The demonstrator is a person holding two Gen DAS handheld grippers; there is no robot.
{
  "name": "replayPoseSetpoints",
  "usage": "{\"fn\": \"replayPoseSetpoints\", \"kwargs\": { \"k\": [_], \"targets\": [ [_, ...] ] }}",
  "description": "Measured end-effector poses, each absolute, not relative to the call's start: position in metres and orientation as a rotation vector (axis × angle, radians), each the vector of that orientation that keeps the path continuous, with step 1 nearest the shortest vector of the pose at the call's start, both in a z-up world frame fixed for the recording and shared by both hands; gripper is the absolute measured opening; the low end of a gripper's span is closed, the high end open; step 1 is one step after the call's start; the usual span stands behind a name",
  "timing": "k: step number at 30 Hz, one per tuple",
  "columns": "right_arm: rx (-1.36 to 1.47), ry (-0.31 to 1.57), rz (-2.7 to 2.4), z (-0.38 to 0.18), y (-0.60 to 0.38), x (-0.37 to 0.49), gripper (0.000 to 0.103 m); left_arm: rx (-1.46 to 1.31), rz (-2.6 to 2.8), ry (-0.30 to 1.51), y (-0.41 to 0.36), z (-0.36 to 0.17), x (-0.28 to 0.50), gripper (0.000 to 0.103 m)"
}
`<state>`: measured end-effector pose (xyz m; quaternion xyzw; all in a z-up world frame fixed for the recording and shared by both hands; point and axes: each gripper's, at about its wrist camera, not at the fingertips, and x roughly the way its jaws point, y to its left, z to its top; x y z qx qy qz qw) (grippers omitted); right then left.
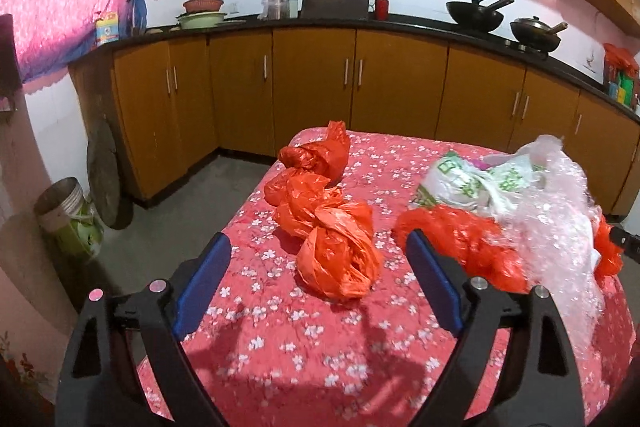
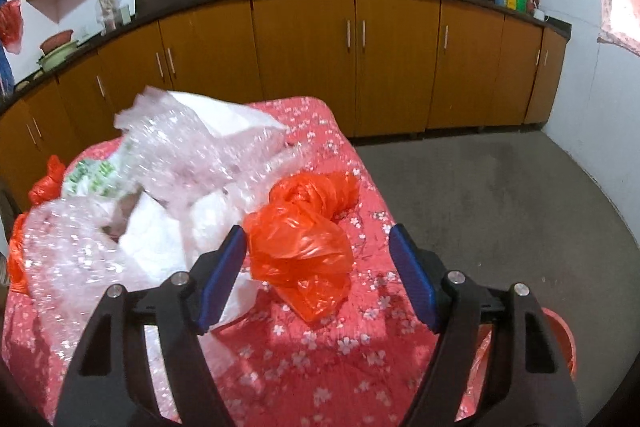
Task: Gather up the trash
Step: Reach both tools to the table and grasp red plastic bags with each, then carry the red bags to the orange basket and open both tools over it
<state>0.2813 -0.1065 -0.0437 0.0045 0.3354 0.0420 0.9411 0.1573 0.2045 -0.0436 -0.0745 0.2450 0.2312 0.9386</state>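
1. Red cloth with white flowers covers the table [image 1: 320, 347], and the trash lies on it.
2. Only the left view shows a row of 3 knotted orange bags [image 1: 320, 211]. Only the right view shows a red bin [image 2: 560, 343] low beside the table.
3. The row of bags runs long from near to far.
4. The bin holds an orange liner [image 2: 484, 367]; I cannot tell what else.
5. A pile of clear wrap [image 2: 172, 163] and white bags [image 1: 472, 183] sits between.
6. The left gripper [image 1: 320, 267] has fingers wide apart around the nearest bag, not touching.
7. The right gripper [image 2: 316, 259] is spread too, around 1 orange bag [image 2: 304, 243].
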Motion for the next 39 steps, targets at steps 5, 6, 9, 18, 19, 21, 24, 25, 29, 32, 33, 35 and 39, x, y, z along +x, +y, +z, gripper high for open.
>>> {"fn": "replayPoseSetpoints", "kwargs": {
  "k": [5, 6, 9, 18, 19, 21, 24, 25, 29, 32, 33, 35, 39],
  "targets": [
    [0.032, 0.757, 0.107, -0.059, -0.105, 0.297, 0.027, -0.127, 0.471, 0.526, 0.212, -0.049, 0.17, 0.089],
    [0.04, 0.765, 0.11, -0.061, -0.105, 0.299, 0.021, -0.122, 0.471, 0.53, 0.212, -0.05, 0.172, 0.089],
    [0.043, 0.769, 0.116, -0.067, -0.103, 0.298, 0.012, -0.124, 0.479, 0.541, 0.216, -0.051, 0.179, 0.089],
    [0.034, 0.744, 0.131, -0.063, -0.097, 0.294, 0.009, -0.189, 0.454, 0.653, 0.233, -0.068, 0.201, 0.063],
    [0.037, 0.746, 0.131, -0.063, -0.098, 0.293, 0.009, -0.206, 0.438, 0.674, 0.235, -0.071, 0.203, 0.057],
    [0.041, 0.748, 0.133, -0.062, -0.098, 0.293, 0.009, -0.226, 0.418, 0.681, 0.236, -0.073, 0.203, 0.047],
    [0.04, 0.743, 0.136, -0.063, -0.101, 0.293, 0.008, -0.208, 0.389, 0.695, 0.232, -0.073, 0.205, 0.032],
    [0.039, 0.74, 0.136, -0.062, -0.102, 0.291, 0.008, -0.195, 0.389, 0.699, 0.229, -0.072, 0.206, 0.028],
    [0.036, 0.716, 0.139, -0.059, -0.105, 0.284, 0.006, -0.167, 0.386, 0.686, 0.223, -0.069, 0.205, 0.022],
    [0.016, 0.676, 0.137, -0.05, -0.105, 0.277, 0.006, -0.139, 0.384, 0.655, 0.217, -0.062, 0.202, 0.021],
    [0.01, 0.662, 0.138, -0.047, -0.105, 0.275, 0.006, -0.129, 0.383, 0.638, 0.213, -0.058, 0.2, 0.021],
    [0.007, 0.646, 0.141, -0.043, -0.105, 0.272, 0.006, -0.126, 0.38, 0.619, 0.21, -0.052, 0.198, 0.021],
    [0.012, 0.615, 0.152, -0.03, -0.106, 0.265, 0.006, -0.128, 0.368, 0.587, 0.204, -0.039, 0.196, 0.021]
  ]
}}
